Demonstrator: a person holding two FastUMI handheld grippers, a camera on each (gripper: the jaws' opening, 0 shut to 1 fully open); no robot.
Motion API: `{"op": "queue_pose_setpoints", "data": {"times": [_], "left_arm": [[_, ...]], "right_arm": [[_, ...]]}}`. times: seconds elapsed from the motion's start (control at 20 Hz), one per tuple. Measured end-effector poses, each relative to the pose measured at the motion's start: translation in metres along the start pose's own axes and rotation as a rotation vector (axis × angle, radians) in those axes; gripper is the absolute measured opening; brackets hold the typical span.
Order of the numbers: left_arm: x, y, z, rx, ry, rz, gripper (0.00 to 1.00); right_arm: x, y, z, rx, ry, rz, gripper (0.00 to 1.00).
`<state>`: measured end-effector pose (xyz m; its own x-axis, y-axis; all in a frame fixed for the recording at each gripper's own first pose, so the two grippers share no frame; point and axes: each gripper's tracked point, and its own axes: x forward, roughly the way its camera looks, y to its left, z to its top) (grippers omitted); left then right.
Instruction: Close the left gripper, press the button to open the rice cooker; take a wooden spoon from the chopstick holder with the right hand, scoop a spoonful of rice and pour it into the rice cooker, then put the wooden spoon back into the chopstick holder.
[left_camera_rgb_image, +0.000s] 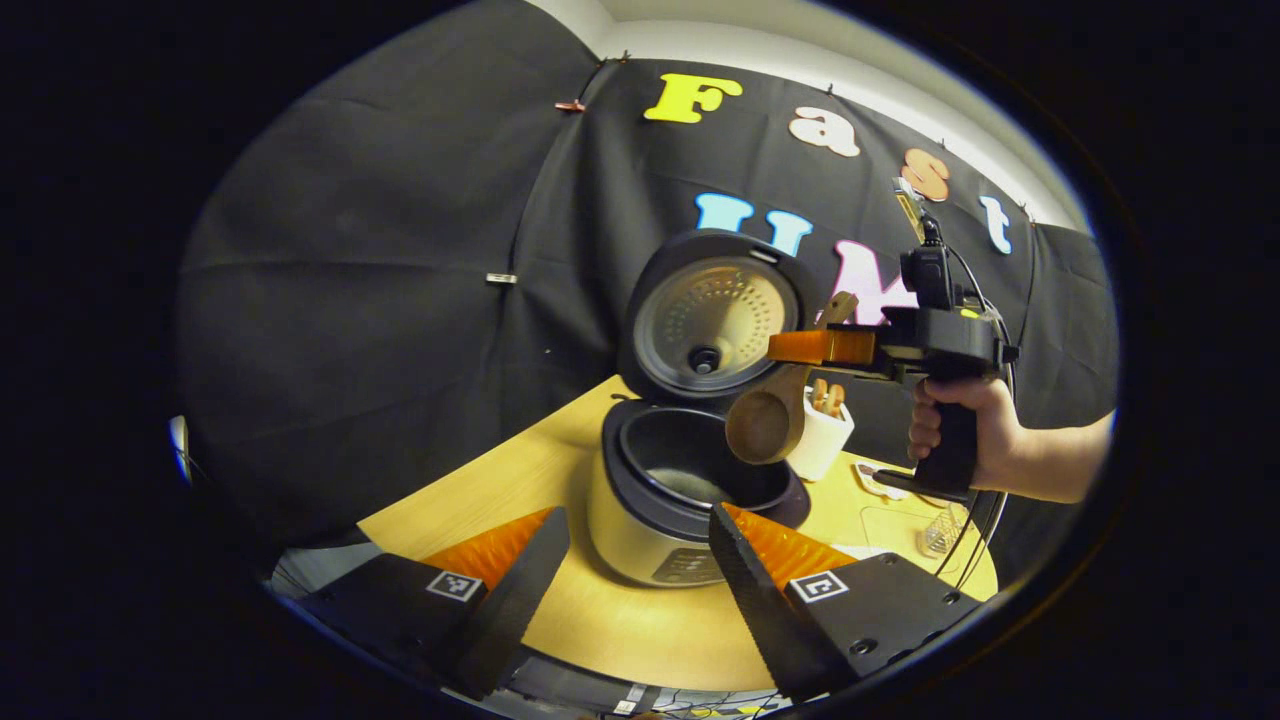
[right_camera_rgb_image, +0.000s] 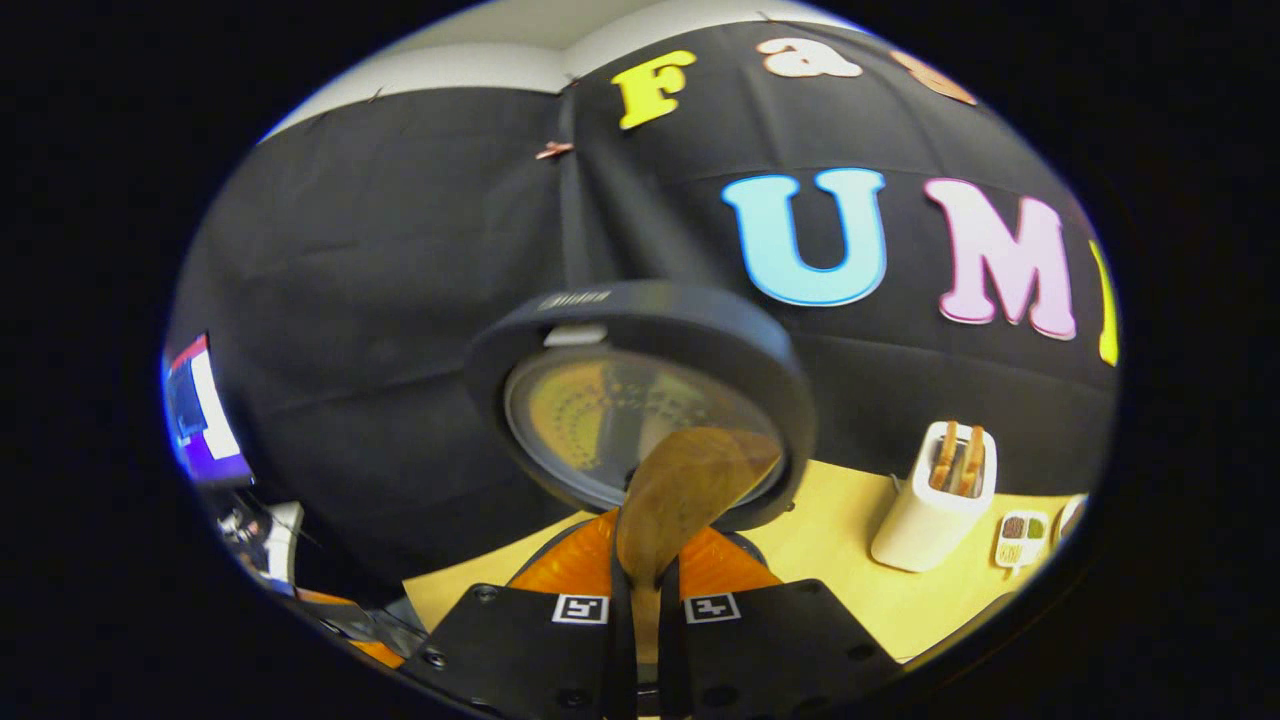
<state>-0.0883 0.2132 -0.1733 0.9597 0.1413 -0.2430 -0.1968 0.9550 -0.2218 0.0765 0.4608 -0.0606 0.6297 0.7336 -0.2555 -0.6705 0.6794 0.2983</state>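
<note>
The rice cooker (left_camera_rgb_image: 650, 540) stands open on the wooden table, its lid (left_camera_rgb_image: 705, 320) upright behind the dark inner pot (left_camera_rgb_image: 690, 480). My left gripper (left_camera_rgb_image: 635, 575) is open, its fingers spread either side of the cooker's front and touching nothing. The right gripper (left_camera_rgb_image: 805, 347), held by a hand (left_camera_rgb_image: 965, 430), is shut on the wooden spoon (left_camera_rgb_image: 765, 425). The spoon's bowl hangs tilted above the pot's right rim, and I see no rice in it. In the right gripper view the spoon (right_camera_rgb_image: 690, 490) rises from the right gripper (right_camera_rgb_image: 640, 600) in front of the lid (right_camera_rgb_image: 640, 400). The white chopstick holder (left_camera_rgb_image: 822, 440) (right_camera_rgb_image: 935, 510) holds other wooden utensils.
A small sectioned dish (right_camera_rgb_image: 1020, 535) lies on the table (right_camera_rgb_image: 850, 590) just right of the holder. A glass (left_camera_rgb_image: 940, 530) and a small dish (left_camera_rgb_image: 880, 480) sit under the right hand. A lit screen (right_camera_rgb_image: 200, 410) stands far left beyond the table's edge.
</note>
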Motion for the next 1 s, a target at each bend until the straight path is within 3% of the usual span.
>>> {"op": "queue_pose_setpoints", "data": {"times": [0.25, 0.5, 0.7, 1.0], "left_arm": [[0.006, -0.050, 0.007, 0.052, -0.012, -0.089, 0.96], [0.012, -0.108, 0.005, 0.075, 0.007, -0.183, 0.96], [0.014, -0.154, 0.005, 0.089, 0.013, -0.244, 0.96], [0.020, -0.203, -0.002, 0.112, 0.036, -0.259, 0.96]], "right_arm": [[-0.053, -0.083, 0.031, 0.111, -0.075, -0.147, 0.13], [-0.145, -0.177, 0.046, 0.182, -0.142, -0.329, 0.12], [-0.206, -0.260, 0.035, 0.277, -0.184, -0.490, 0.12], [-0.286, -0.373, 0.005, 0.401, -0.223, -0.711, 0.12]]}}
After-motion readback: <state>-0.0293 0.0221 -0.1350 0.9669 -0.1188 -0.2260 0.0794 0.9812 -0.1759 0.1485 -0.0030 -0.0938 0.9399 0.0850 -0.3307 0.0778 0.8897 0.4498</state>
